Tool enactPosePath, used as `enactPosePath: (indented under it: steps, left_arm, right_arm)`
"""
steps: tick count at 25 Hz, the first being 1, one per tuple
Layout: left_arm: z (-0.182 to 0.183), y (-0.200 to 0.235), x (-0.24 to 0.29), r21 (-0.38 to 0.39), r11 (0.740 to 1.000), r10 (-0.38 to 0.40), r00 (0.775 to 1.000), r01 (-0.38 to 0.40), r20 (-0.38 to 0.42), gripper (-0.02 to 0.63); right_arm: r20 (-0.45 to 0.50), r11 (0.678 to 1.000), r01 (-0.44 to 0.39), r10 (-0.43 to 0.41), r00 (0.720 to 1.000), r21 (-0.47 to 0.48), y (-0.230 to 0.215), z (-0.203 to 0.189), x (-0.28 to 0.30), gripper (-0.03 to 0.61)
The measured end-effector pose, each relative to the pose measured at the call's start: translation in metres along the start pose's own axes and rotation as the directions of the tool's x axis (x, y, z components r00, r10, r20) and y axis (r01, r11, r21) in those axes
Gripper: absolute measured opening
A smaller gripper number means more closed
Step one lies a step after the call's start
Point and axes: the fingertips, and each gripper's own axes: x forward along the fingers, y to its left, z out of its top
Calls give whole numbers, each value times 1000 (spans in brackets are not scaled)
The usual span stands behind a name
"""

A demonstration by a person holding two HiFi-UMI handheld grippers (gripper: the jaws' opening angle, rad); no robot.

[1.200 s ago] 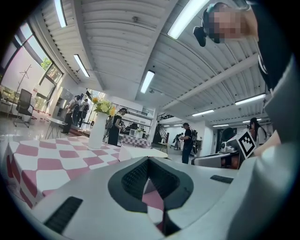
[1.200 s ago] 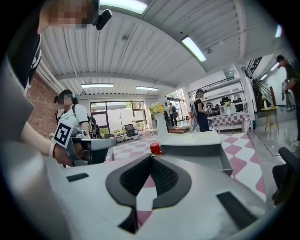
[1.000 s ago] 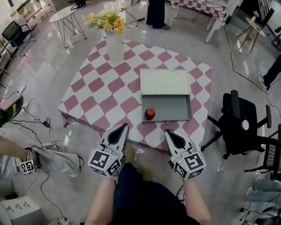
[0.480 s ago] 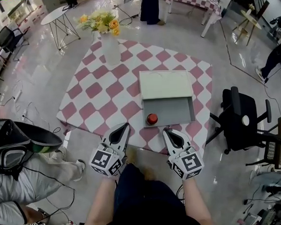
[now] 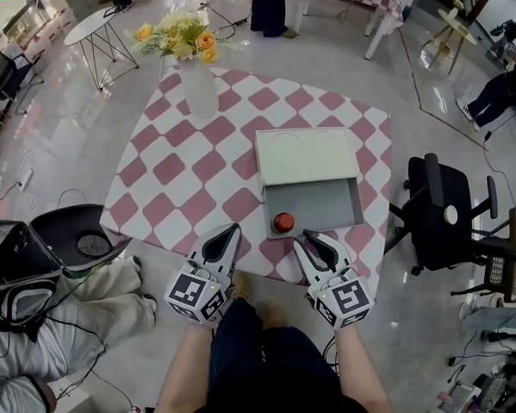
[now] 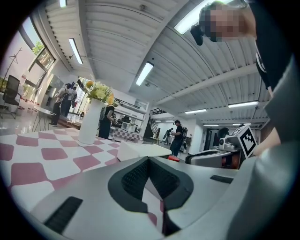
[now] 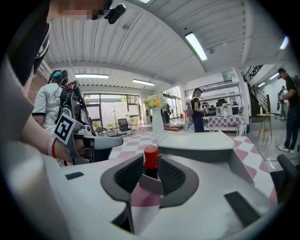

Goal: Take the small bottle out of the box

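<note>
**Red-capped bottle to be lifted from the grey box**

The small bottle [image 5: 283, 222], dark-bodied with a glossy red cap, stands upright in the near left corner of the shallow grey box [image 5: 327, 208]. The box's pale lid [image 5: 303, 156] lies flat behind it. The right gripper [image 5: 309, 237] is lined up on the bottle, its jaws just opened and touching nothing. The ribbed pads are best closed below the cap, then a straight lift made over the low wall. The left gripper [image 5: 228, 234] is held closed and empty at the edge of the checked cloth [image 5: 178, 167].

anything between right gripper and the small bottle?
Only the low near wall of the box; the small bottle rises above it. The right gripper has just been opening its jaws, nothing between them yet.
</note>
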Motion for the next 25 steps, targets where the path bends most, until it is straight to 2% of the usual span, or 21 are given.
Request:
enactPosePath:
  steps: [4, 6, 12, 14, 25]
  left_arm:
    - [-2, 4, 5, -5, 1000, -11, 1000, 11, -8, 2]
    - [-4, 6, 7, -5, 1000, -13, 1000, 13, -13, 2]
    - [-7, 12, 13, -10, 1000, -18, 999, 18, -26, 2]
    - [-9, 14, 15, -7, 1000, -20, 999, 20, -33, 2]
    - [-14, 23, 31, -8, 999, -40, 997, 39, -59, 2]
  right_arm:
    - [-11, 1000, -3, 3, 1000, -2, 2, -3, 7, 98]
    - [-19, 1000, -7, 7, 1000, -5, 2, -4, 11, 137]
    - [-29, 1000, 8, -8, 1000, -24, -1, -4, 23, 138]
    - [-35, 1000, 9, -10, 999, -20, -2, -5, 27, 173]
    - [-68, 999, 4, -6, 998, -34, -5, -5, 51, 173]
